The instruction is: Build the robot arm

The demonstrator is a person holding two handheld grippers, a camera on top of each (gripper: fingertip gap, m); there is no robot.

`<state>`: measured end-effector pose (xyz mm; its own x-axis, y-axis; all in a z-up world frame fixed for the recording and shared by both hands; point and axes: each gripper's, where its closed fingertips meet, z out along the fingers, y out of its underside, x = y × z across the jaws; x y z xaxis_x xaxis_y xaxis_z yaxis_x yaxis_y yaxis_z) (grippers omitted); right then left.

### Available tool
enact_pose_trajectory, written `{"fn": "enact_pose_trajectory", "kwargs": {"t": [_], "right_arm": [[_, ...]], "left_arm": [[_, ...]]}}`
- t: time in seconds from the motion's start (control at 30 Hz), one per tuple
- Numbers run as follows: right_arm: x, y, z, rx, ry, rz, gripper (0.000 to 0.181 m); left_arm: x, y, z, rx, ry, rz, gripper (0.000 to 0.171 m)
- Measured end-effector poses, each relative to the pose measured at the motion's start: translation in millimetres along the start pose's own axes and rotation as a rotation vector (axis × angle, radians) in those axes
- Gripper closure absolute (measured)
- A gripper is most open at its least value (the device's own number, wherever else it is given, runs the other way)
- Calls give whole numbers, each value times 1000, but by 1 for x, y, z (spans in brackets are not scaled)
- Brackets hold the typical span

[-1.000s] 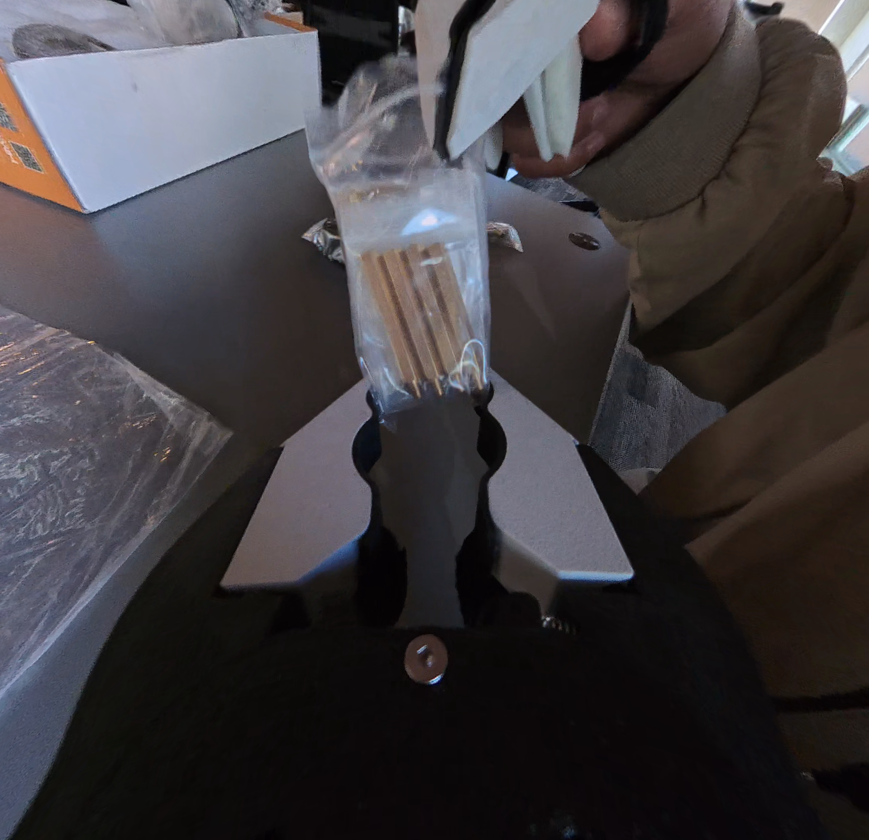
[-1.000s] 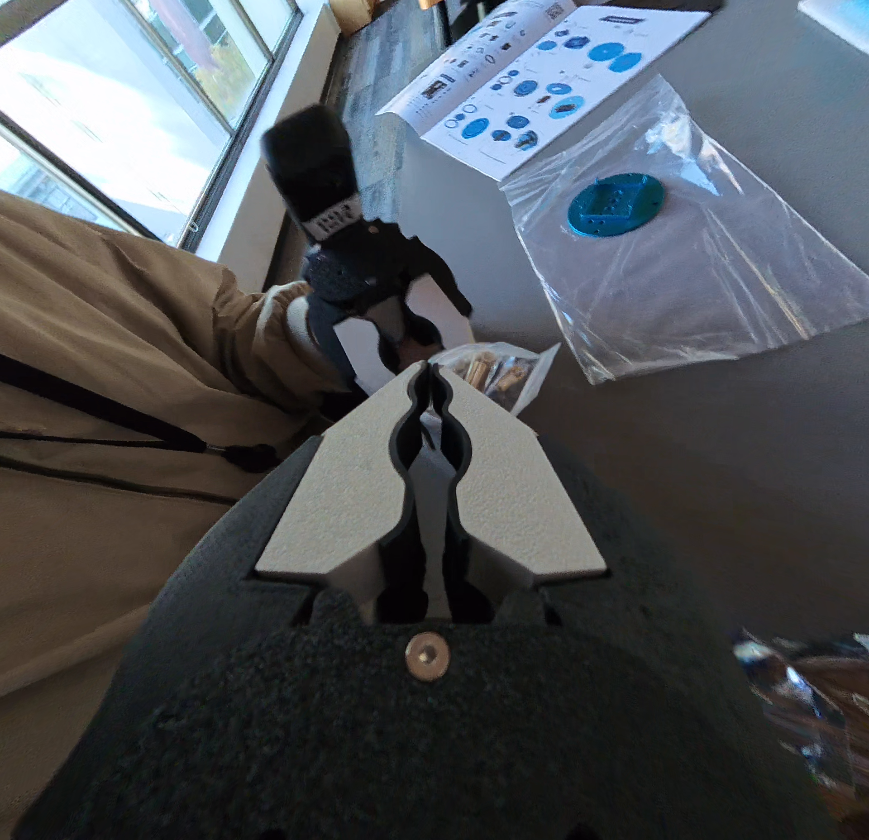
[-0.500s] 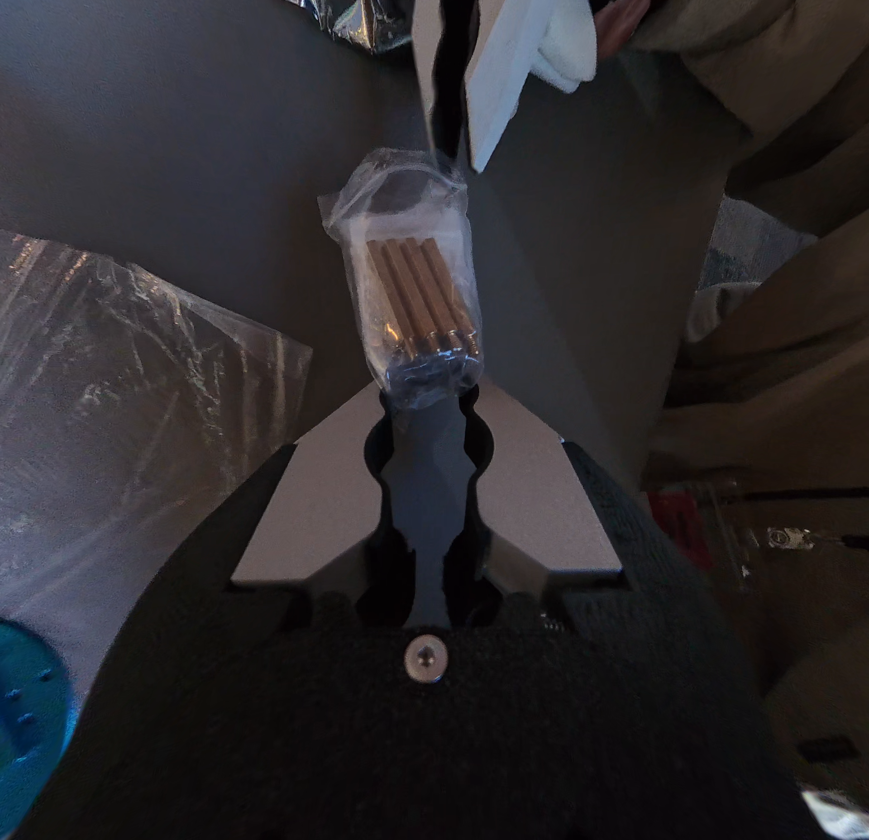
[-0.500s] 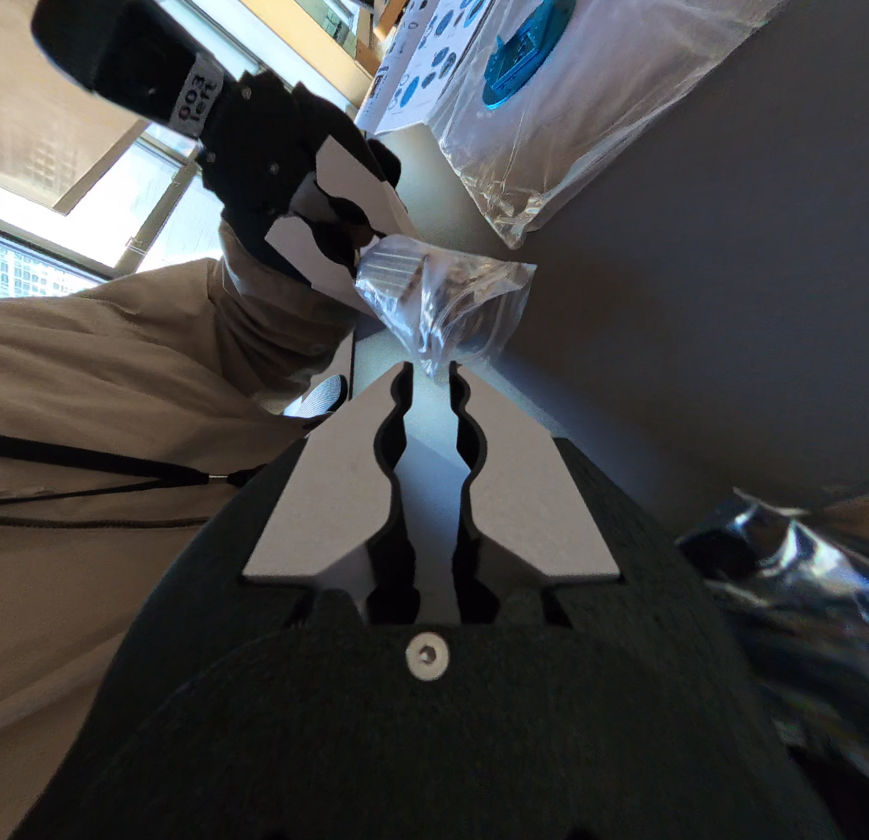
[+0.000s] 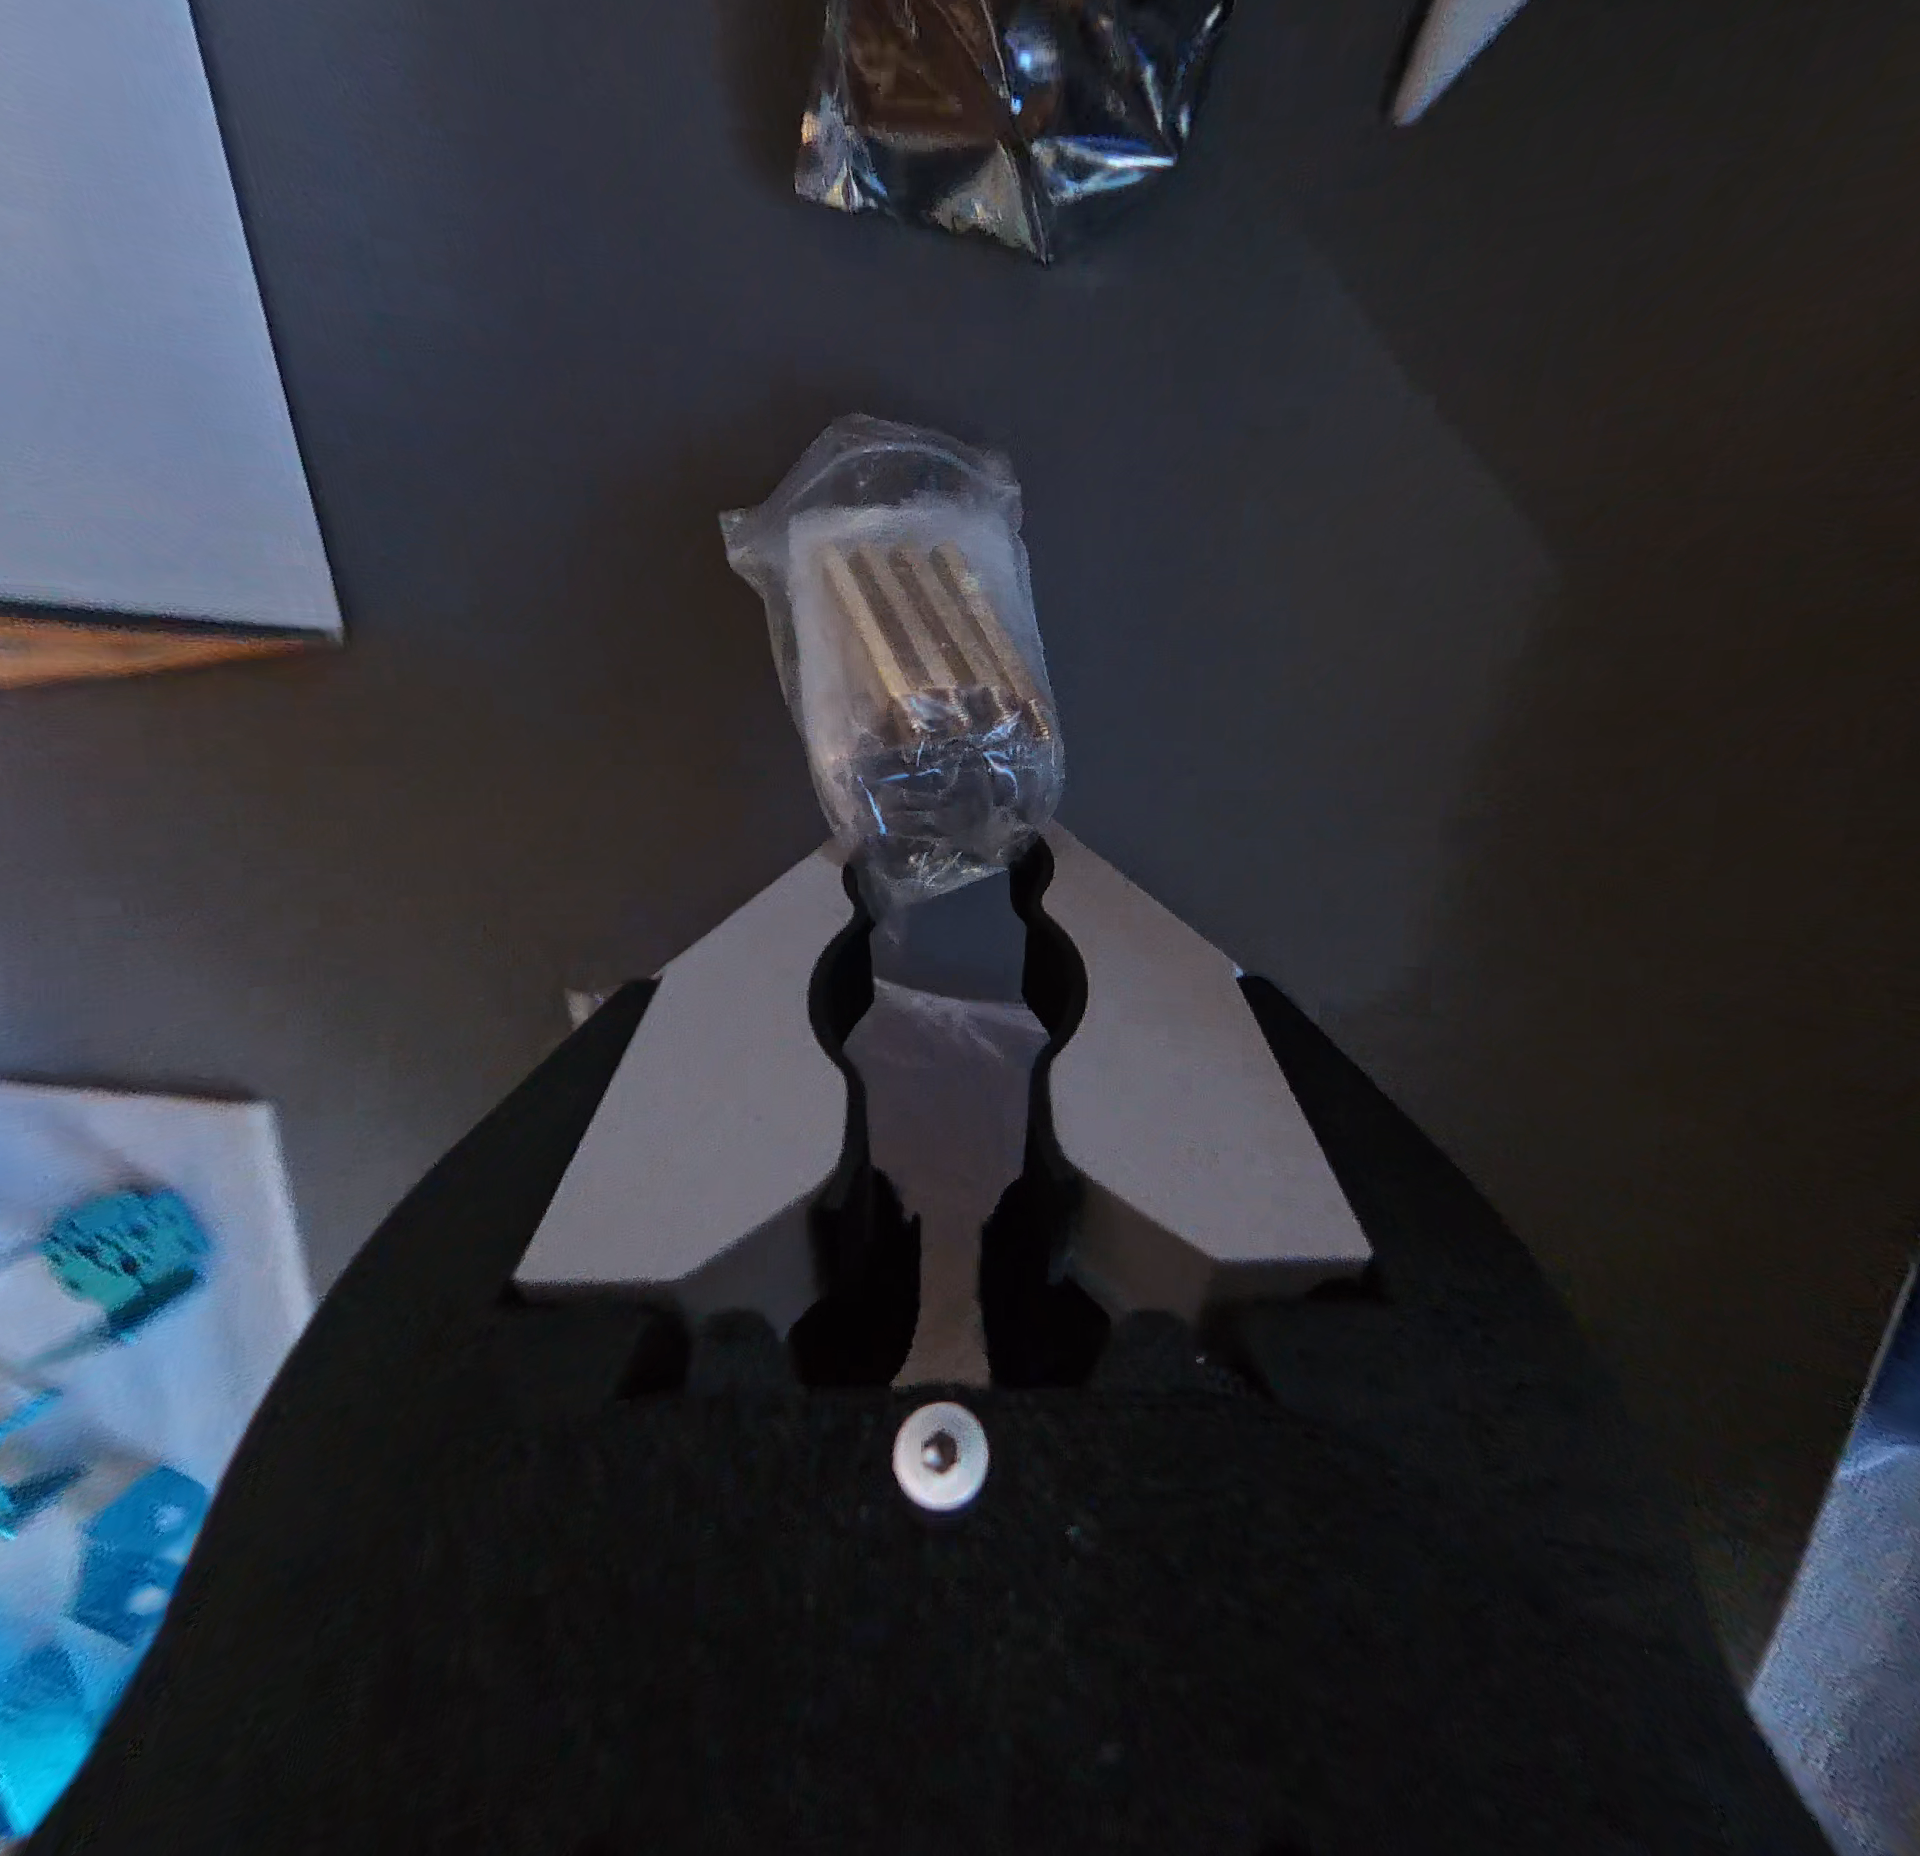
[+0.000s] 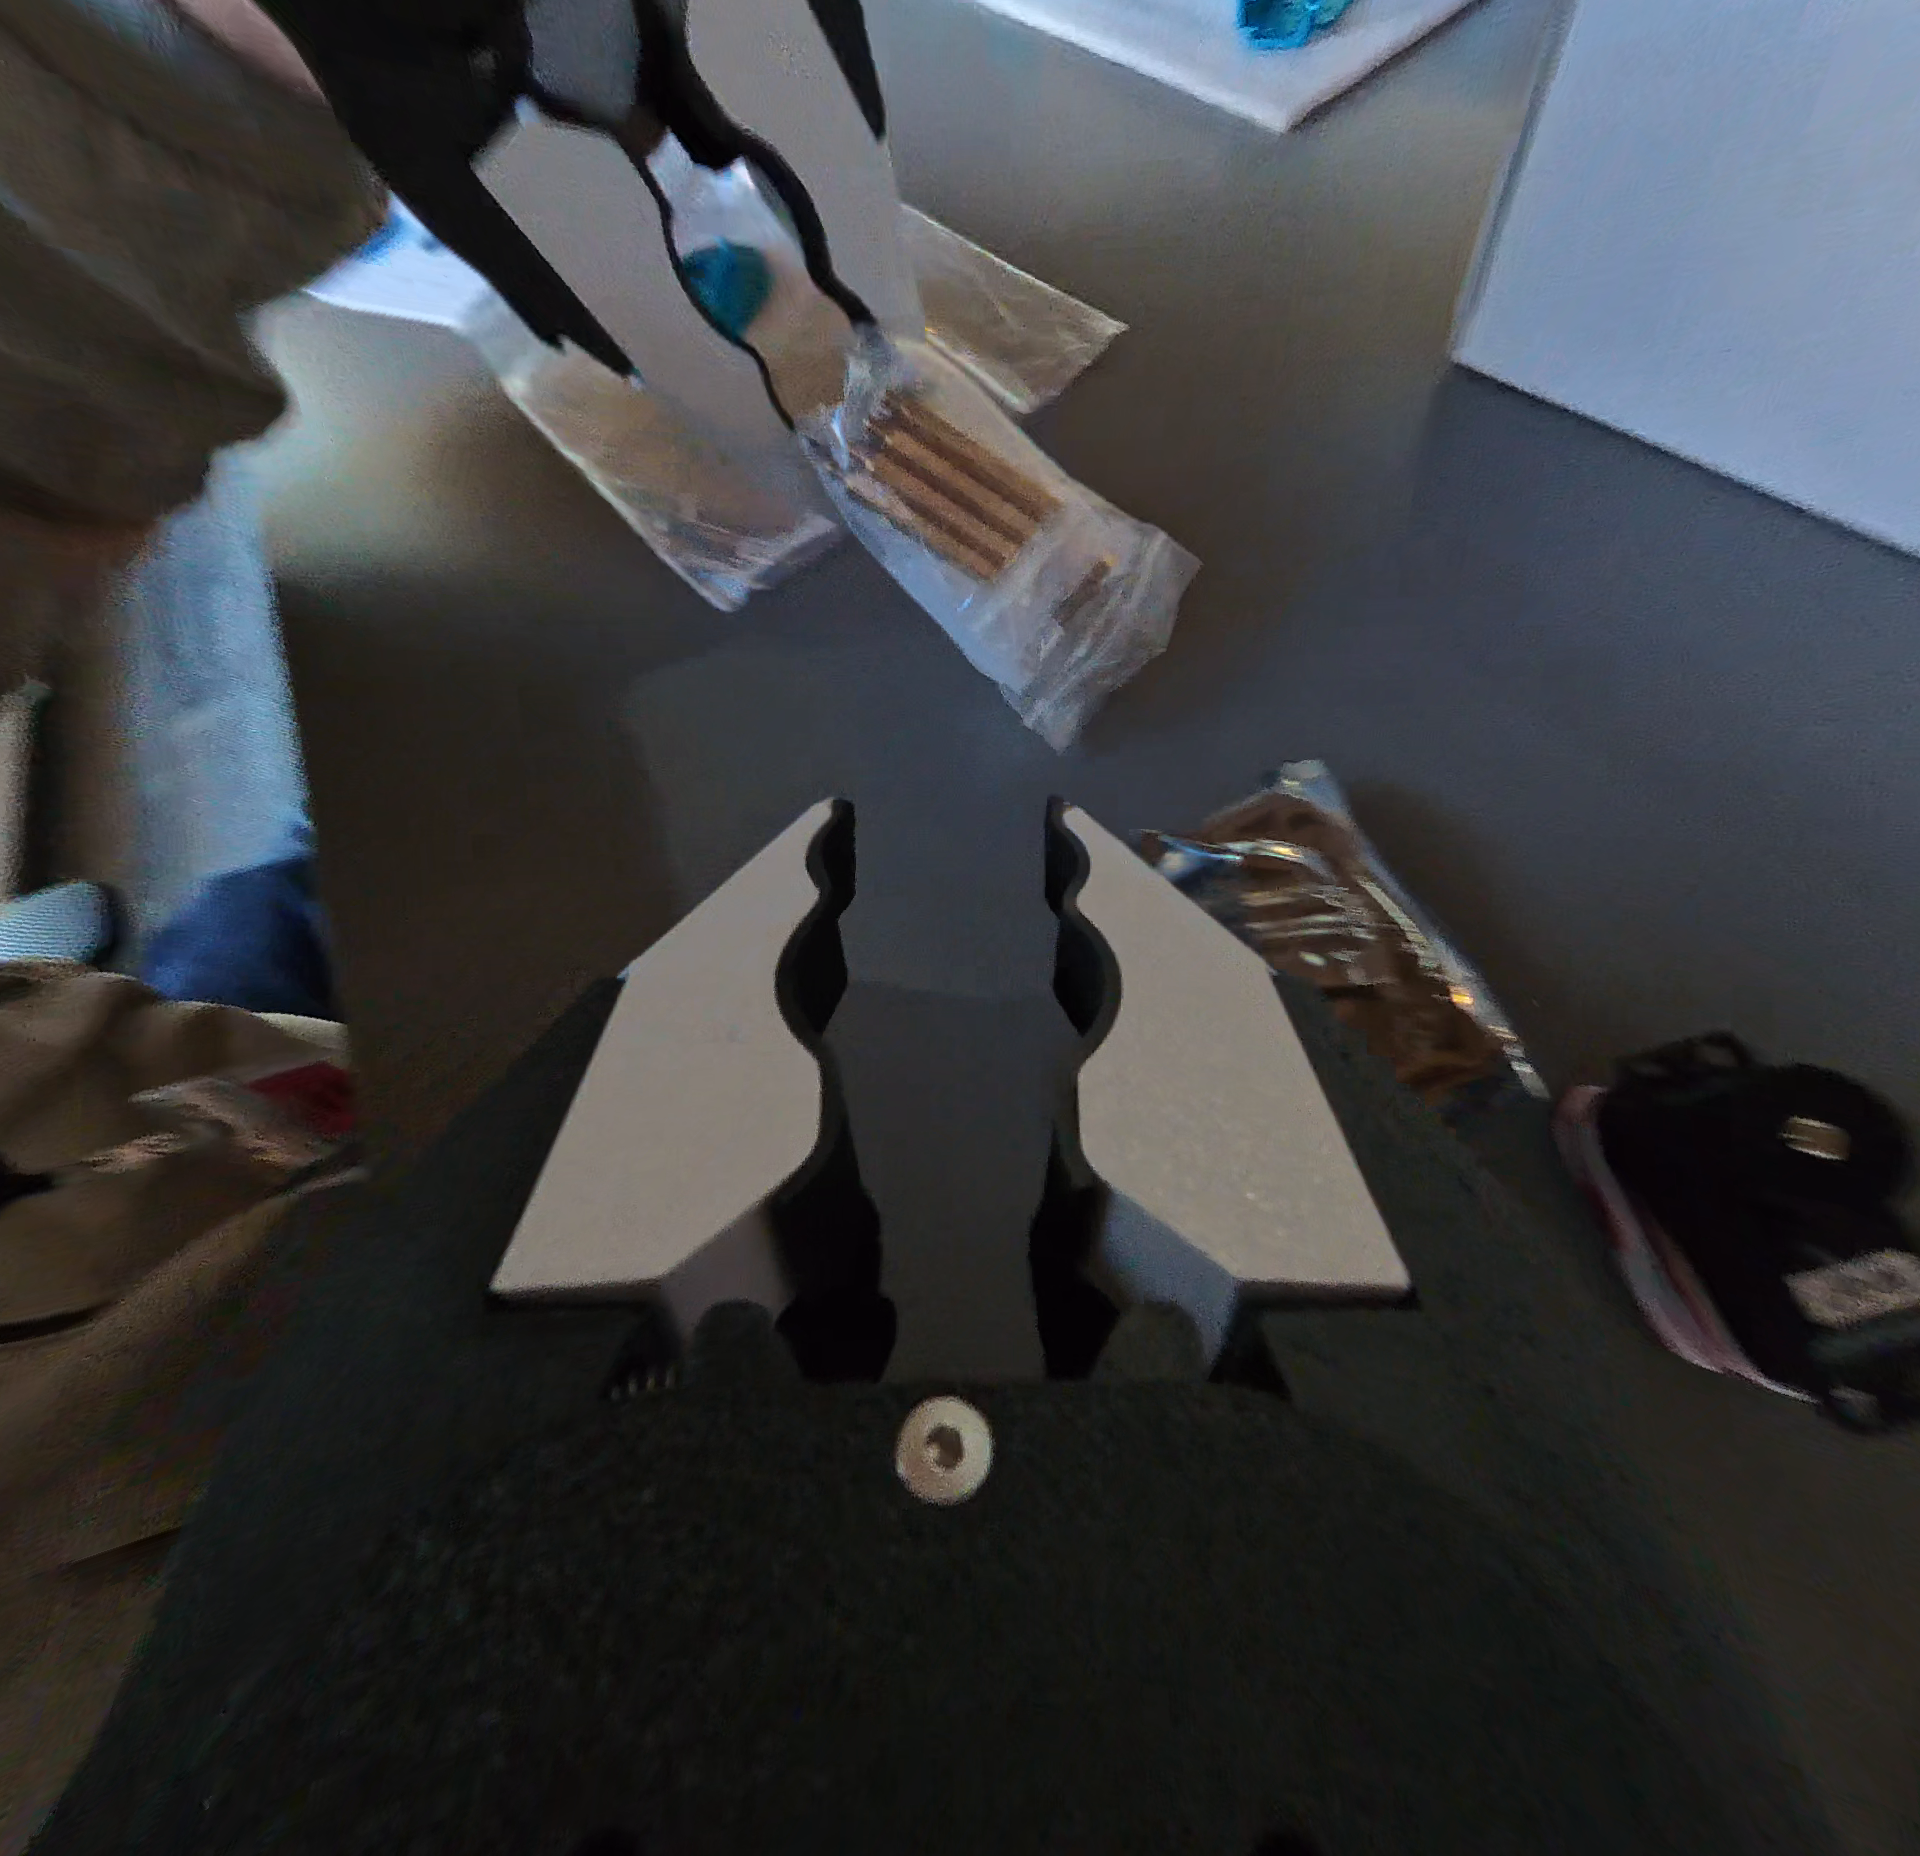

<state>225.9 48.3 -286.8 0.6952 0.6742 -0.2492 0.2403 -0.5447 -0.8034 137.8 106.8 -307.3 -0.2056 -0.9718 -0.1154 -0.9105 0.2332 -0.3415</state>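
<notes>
My left gripper (image 5: 940,856) is shut on the lower end of a small clear bag of brass rods (image 5: 909,643) and holds it above the dark grey table (image 5: 1351,559). In the right wrist view the left gripper (image 6: 821,393) shows at the upper left with the bag of rods (image 6: 977,518) hanging slantwise from its tips. My right gripper (image 6: 948,814) is open and empty, a short way below the bag's free end and apart from it. One right fingertip (image 5: 1455,30) shows at the top right of the left wrist view.
A crumpled silver wrapper (image 5: 1008,92) (image 6: 1340,954) lies on the table. A white box (image 5: 135,300) (image 6: 1714,248), a white block with blue parts (image 6: 1195,30) (image 5: 104,1391), a large clear bag (image 6: 665,497) and a black part in a pink bag (image 6: 1745,1235) surround it. A tan sleeve (image 6: 125,248) is at the left. There is about 11 centimetres between the tips of the two grippers.
My right gripper has let go of the bag's top, opened and drawn back. My left gripper has tipped down toward the table, still holding the bag.
</notes>
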Motion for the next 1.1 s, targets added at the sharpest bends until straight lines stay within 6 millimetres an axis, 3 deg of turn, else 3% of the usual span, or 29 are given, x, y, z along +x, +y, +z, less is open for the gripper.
{"fn": "enact_pose_trajectory", "kwargs": {"t": [0.13, 0.2, 0.37, 0.5, 0.63, 0.83, 0.97, 1.1], "right_arm": [[38, 5, 5, -36, 125, -57, 142], [46, 11, 10, -62, 139, -63, 141], [45, 6, 16, -51, 152, -109, 139], [27, -25, 24, 64, 114, -170, 141], [15, -54, 31, 196, 153, -293, 154], [14, -64, 40, 190, 242, -420, 161], [27, -63, 48, 134, 285, -447, 174], [37, -62, 32, 89, 236, -425, 181]], "left_arm": [[-16, -17, 1, -15, 46, 63, 150], [-22, -20, 1, -28, 35, 89, 150], [-30, -33, -10, 21, 25, 91, 152], [-26, -41, -10, 69, 131, -33, 154], [-24, -46, -1, 123, 187, -119, 154], [-25, -49, 0, 137, 209, -155, 155], [-26, -48, -2, 133, 203, -163, 152], [-31, -55, -22, 295, 224, -208, 148]]}}
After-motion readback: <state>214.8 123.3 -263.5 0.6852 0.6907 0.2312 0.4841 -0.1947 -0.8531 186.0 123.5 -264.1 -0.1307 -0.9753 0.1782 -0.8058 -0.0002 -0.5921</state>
